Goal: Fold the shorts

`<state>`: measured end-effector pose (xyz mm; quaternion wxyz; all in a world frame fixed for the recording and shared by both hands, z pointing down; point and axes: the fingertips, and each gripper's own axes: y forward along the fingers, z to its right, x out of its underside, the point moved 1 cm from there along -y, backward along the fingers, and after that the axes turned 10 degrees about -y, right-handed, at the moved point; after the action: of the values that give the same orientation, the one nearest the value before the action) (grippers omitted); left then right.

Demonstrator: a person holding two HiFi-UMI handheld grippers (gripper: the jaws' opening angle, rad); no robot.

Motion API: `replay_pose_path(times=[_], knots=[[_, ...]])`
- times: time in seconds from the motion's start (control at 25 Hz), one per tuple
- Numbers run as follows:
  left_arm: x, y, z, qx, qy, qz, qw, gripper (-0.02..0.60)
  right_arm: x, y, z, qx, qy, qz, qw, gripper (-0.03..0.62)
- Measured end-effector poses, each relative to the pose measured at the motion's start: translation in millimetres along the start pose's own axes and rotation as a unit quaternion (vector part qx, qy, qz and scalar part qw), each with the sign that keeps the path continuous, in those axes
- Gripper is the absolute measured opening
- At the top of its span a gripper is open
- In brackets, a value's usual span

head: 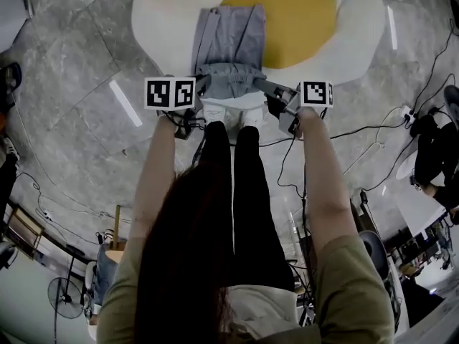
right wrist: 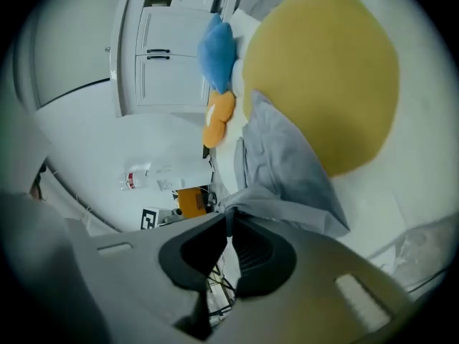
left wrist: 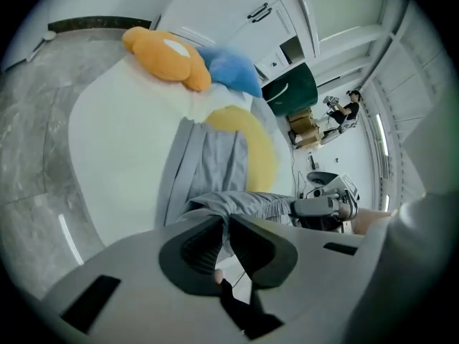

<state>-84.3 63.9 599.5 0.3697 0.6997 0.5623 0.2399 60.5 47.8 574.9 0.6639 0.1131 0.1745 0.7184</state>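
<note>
The grey shorts [head: 229, 45] lie lengthwise on a white rug [head: 165, 20], legs pointing away from me. Their gathered waistband is lifted off the rug at the near end. My left gripper [head: 203, 84] is shut on the waistband's left end. In the left gripper view its jaws [left wrist: 224, 221] pinch a fold of the grey cloth [left wrist: 211, 160]. My right gripper [head: 259, 84] is shut on the waistband's right end. The right gripper view shows the cloth [right wrist: 287, 170] bunched into its closed jaws [right wrist: 229, 217]. The waistband hangs stretched between the two grippers.
The rug has a large yellow round patch [head: 287, 13] right of the shorts. An orange cushion [left wrist: 165, 56] and a blue cushion [left wrist: 229, 70] sit at its far end. My white shoes [head: 229, 113] stand at the rug's near edge. Cables [head: 373, 131] trail over the grey floor on the right.
</note>
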Motion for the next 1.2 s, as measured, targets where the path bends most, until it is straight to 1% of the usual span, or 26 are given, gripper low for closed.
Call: replay_pose_path(times=[0.08,0.16,0.24,0.32,0.4,0.48,0.56,0.6,0.64,0.68,0.72,0.76,0.8,0.84,0.88,0.92,0.96,1.0,1.04,1.08,1.16,1.2], knots=[[-34.8,6.0,0.6,0.002,-0.006,0.016,0.9999,0.038,-36.5,8.3,3.2,0.016,-0.01,0.004,1.0,0.023],[-67.3,9.6,0.0,0.008,-0.023,0.037,0.999,0.038,-68.8,18.1,3.2,0.026,-0.014,0.01,1.0,0.023],[-97.7,12.2,-0.3,0.014,-0.045,0.06,0.9971,0.04,-98.6,27.7,3.5,0.03,-0.009,0.024,0.999,0.023],[-122.9,15.6,0.9,0.019,-0.074,0.085,0.9934,0.041,-124.1,36.1,11.5,0.044,-0.002,0.031,0.999,0.023],[-137.3,21.0,1.6,0.018,-0.096,0.101,0.9901,0.043,-138.4,44.2,20.7,0.068,0.0,0.028,0.997,0.023],[-143.0,26.8,-1.1,0.004,-0.102,0.109,0.9888,0.043,-144.0,50.3,28.0,0.091,0.007,0.028,0.995,0.023],[-148.5,28.9,-4.0,-0.006,-0.101,0.126,0.9868,0.056,-150.3,54.1,32.9,0.106,0.011,0.043,0.993,0.025],[-152.8,28.0,-3.7,-0.001,-0.103,0.141,0.9847,0.078,-154.3,55.0,33.7,0.112,0.007,0.053,0.992,0.025],[-157.4,26.3,-1.8,0.011,-0.107,0.157,0.9818,0.127,-158.2,55.2,33.1,0.115,0.0,0.064,0.991,0.03],[-161.7,24.0,0.7,0.029,-0.113,0.172,0.9782,0.215,-161.8,54.9,31.3,0.115,-0.01,0.074,0.99,0.049],[-165.4,20.9,2.8,0.044,-0.121,0.186,0.9742,0.247,-165.1,54.4,27.9,0.111,-0.019,0.084,0.99,0.059],[-169.0,16.6,3.8,0.053,-0.126,0.199,0.9703,0.255,-168.1,54.1,22.9,0.101,-0.029,0.091,0.99,0.152],[-172.2,11.2,3.8,0.055,-0.126,0.214,0.9672,0.271,-170.5,53.7,16.8,0.09,-0.042,0.094,0.991,0.287],[-173.8,5.5,3.3,0.05,-0.116,0.225,0.9662,0.273,-171.5,52.8,10.8,0.085,-0.066,0.09,0.99,0.321],[-171.9,0.5,2.6,0.039,-0.093,0.228,0.9684,0.273,-170.1,50.7,6.4,0.093,-0.106,0.077,0.987,0.322],[-165.5,-2.6,1.9,0.023,-0.059,0.22,0.9734,0.273,-166.0,47.6,4.5,0.114,-0.161,0.053,0.979,0.33],[-154.8,-3.2,1.2,0.005,-0.016,0.201,0.9794,0.273,-159.3,43.8,5.3,0.142,-0.223,0.02,0.964,0.339],[-140.8,-1.1,0.8,-0.013,0.03,0.173,0.9844,0.273,-150.8,40.3,8.0,0.169,-0.286,-0.019,0.943,0.339],[-124.3,2.9,0.7,-0.027,0.074,0.141,0.9869,0.273,-140.9,37.6,12.0,0.191,-0.343,-0.062,0.918,0.339],[-106.4,7.8,0.8,-0.037,0.113,0.108,0.9871,0.273,-130.6,36.5,16.9,0.208,-0.39,-0.104,0.891,0.339],[-72.1,17.1,1.5,-0.053,0.175,0.057,0.9814,0.273,-114.5,41.4,24.6,0.227,-0.467,-0.171,0.837,0.334],[-56.6,21.2,2.2,-0.061,0.2,0.039,0.9771,0.273,-109.9,47.0,25.5,0.23,-0.502,-0.193,0.811,0.334]])
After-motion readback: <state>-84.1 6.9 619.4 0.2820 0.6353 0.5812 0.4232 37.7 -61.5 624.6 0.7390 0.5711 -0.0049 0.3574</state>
